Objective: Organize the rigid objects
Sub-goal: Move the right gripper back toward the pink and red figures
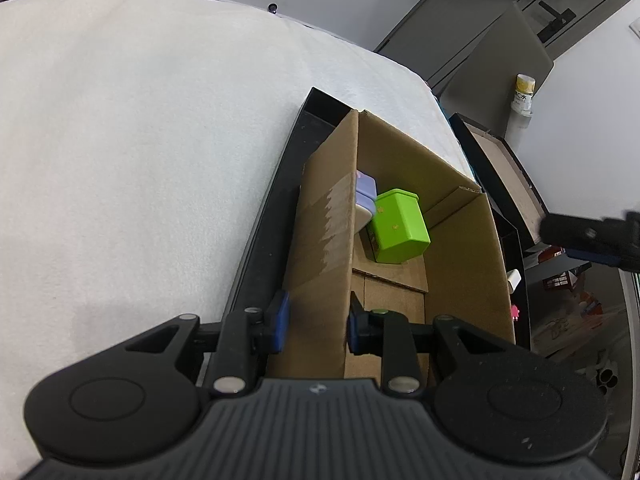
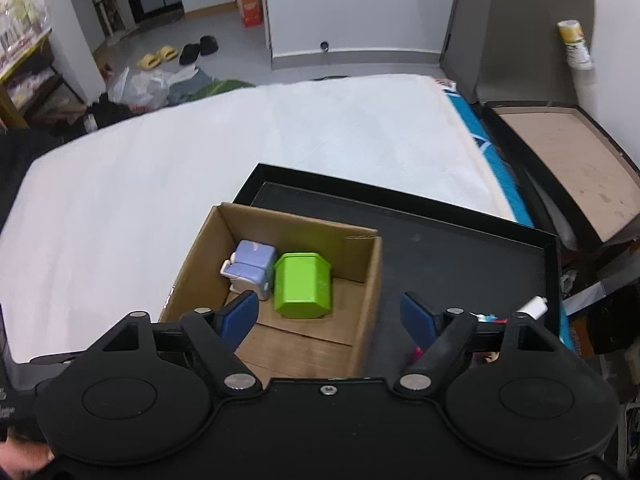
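An open cardboard box [image 2: 366, 280] stands in a black tray [image 2: 460, 248] on a white table. Inside lie a green lidded container [image 2: 302, 290] and a lavender-and-white toy block [image 2: 250, 266], side by side. In the left wrist view my left gripper [image 1: 316, 322] straddles the box's left wall [image 1: 320, 248], one finger on each side, apparently gripping it; the green container [image 1: 398, 226] and the lavender block [image 1: 365, 194] show beyond. My right gripper [image 2: 330, 314] is open and empty, above the box's near edge.
The white table [image 2: 160, 168] stretches left and far. A second black tray with a brown liner [image 2: 568, 160] lies to the right. A white-and-yellow bottle [image 2: 576, 42] stands at the far right. Small items [image 2: 534, 308] lie by the tray's right rim.
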A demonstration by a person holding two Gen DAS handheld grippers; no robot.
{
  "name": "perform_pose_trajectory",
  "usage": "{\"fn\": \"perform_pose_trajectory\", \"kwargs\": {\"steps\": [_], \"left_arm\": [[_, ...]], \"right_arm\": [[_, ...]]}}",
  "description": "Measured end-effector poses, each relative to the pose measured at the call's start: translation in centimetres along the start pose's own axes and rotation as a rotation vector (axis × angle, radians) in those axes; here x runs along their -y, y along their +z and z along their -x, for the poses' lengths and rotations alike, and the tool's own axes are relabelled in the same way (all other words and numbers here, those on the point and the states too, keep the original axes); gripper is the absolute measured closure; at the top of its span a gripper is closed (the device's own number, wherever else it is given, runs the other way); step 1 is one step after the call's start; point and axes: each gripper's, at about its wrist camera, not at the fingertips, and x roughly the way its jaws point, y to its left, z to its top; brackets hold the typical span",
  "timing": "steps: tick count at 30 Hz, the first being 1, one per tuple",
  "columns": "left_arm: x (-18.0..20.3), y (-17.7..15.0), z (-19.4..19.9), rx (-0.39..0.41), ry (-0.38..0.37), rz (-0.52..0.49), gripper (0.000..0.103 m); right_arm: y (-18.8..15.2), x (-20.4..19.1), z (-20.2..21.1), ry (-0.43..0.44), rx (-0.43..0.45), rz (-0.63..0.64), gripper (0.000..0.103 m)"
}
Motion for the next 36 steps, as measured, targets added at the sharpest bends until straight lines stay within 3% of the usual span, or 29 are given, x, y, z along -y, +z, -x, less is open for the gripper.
{"fn": "perform_pose_trajectory", "kwargs": {"steps": [18, 33, 36], "left_arm": [[0.6, -0.3, 0.0, 0.018, 0.032, -0.026, 0.078], [1.1, -0.4, -0.4, 0.024, 0.071, -0.041, 0.079], [1.4, -0.4, -0.4, 0.026, 0.083, -0.047, 0.079]], "right_arm": [[-4.3, 9.2, 1.3, -0.054, 0.041, -0.176, 0.023], [-9.2, 14.6, -1.8, -0.086, 0.095, -0.272, 0.023], [-9.5, 14.8, -2.7, -0.118, 0.09, -0.244, 0.023]]}}
